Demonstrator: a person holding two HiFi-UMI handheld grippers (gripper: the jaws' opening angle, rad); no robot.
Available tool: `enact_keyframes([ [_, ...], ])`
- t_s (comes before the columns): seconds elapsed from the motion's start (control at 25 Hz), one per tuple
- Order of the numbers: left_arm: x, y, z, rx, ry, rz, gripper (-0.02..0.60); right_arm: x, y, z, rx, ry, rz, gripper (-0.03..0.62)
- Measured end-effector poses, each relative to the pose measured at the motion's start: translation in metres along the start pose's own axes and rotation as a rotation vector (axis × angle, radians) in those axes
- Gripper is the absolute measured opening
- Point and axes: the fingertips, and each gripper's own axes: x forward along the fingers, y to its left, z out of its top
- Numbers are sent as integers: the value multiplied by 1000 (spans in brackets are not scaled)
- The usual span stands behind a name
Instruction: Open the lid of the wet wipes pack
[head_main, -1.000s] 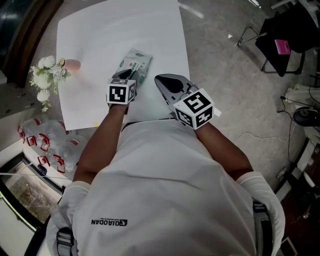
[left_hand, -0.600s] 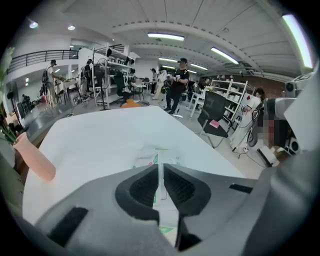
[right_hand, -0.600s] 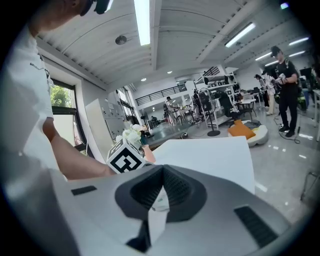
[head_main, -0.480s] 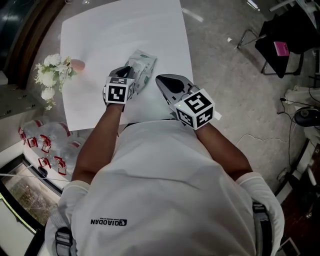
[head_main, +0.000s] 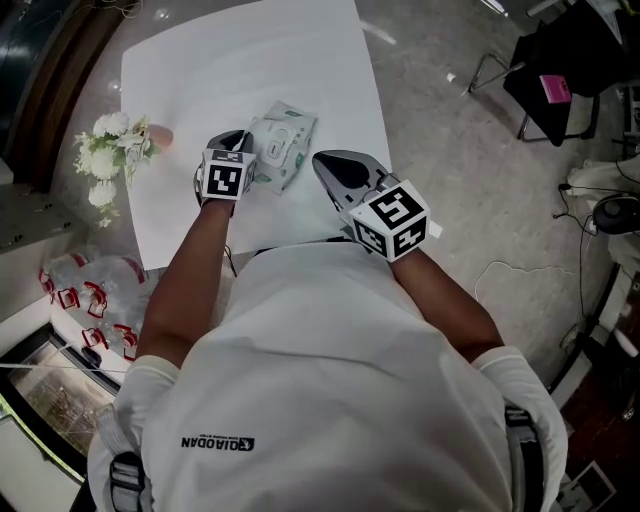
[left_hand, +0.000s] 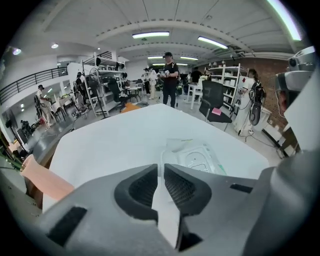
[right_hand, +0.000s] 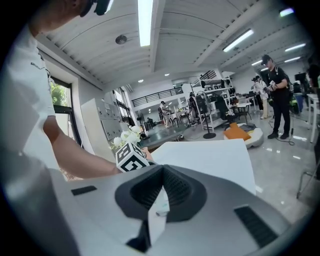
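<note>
Opening to a narrow gap, left tool holds nothing beside wipes pack; right tool closed.

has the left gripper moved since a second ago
Yes. The left gripper has slid left off the pack, toward the flowers. Its fingers have just been opening a little, with nothing between them.

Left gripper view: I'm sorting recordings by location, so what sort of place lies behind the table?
Probably a big open lab or workshop: there are storage racks, people standing among work desks, and long ceiling strip lights.
</note>
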Motion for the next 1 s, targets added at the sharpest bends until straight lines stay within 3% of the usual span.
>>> enact_keyframes([
  [0.32,29,17,-20,17,53,-49,69,7,8,-8,11,27,-53,6],
  [0.68,46,3,-33,51,89,-127,11,12,13,-8,21,45,-107,6],
  [1.0,49,1,-34,57,84,-160,9,13,20,-12,35,48,-142,6],
])
